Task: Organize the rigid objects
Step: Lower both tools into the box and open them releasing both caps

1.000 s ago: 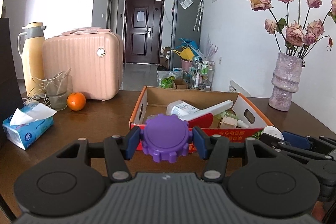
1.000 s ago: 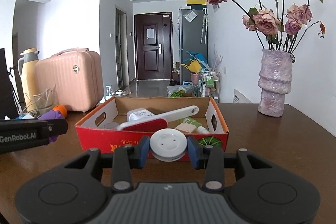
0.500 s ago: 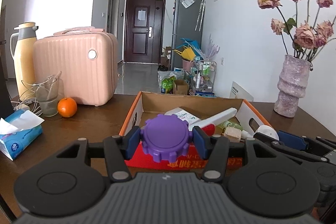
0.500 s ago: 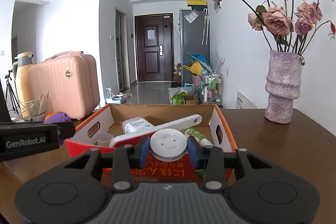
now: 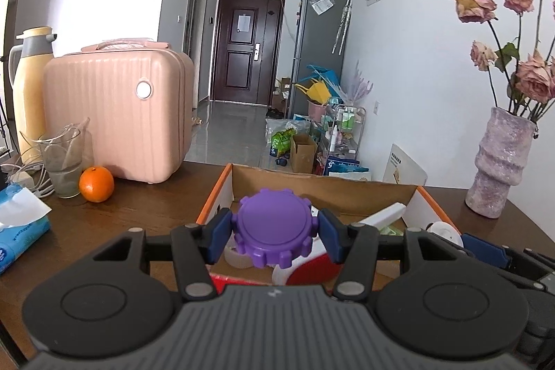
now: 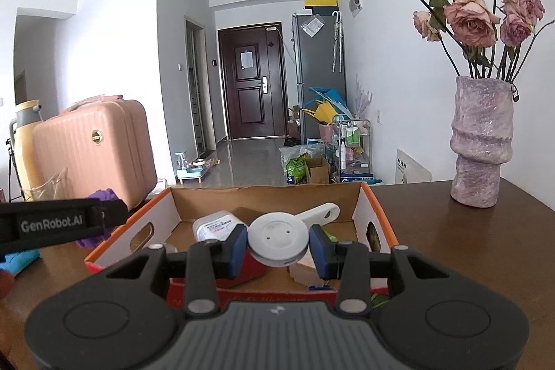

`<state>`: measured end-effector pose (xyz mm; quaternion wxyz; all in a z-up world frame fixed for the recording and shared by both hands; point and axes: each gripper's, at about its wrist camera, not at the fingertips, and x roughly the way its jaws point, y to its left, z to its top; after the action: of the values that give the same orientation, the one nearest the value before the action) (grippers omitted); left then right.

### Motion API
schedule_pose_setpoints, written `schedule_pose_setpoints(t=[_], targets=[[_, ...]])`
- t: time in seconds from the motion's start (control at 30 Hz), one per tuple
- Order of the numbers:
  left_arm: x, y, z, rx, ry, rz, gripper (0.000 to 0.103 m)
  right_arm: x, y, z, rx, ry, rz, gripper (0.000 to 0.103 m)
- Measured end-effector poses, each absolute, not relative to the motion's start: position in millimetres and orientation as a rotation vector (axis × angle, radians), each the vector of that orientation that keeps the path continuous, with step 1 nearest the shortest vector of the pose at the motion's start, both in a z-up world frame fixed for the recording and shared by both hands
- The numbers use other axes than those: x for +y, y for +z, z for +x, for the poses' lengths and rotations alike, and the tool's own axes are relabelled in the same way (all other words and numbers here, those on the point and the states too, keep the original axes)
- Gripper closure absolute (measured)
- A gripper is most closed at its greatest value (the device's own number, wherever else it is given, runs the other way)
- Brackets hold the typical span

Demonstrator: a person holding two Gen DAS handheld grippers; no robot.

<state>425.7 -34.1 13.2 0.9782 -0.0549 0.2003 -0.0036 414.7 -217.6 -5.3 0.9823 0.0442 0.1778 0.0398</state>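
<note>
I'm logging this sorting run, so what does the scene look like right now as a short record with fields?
left gripper: shut on the purple gear-edged lid, held over the near part of the box
right gripper: shut on the white round disc, also over the box
cardboard box: open-topped, orange-edged, on the wooden table; holds a white bottle and a white-handled tool, among other items
left of box: orange, pink case
right of box: purple vase of dried roses

Both claws have advanced, carrying the purple lid (image 5: 275,227) and white disc (image 6: 277,238) over the cardboard box (image 6: 376,214).
</note>
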Motion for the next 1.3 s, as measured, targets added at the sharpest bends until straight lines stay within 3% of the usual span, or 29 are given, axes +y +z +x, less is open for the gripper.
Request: schedule_pose_setpoints(t=[1.3], targets=[[-35.5, -29.5, 545.7, 0.534, 0.024, -0.025, 0.047, -231.8, -37.6, 517.1, 0.472, 0.036, 0.069, 0.065]])
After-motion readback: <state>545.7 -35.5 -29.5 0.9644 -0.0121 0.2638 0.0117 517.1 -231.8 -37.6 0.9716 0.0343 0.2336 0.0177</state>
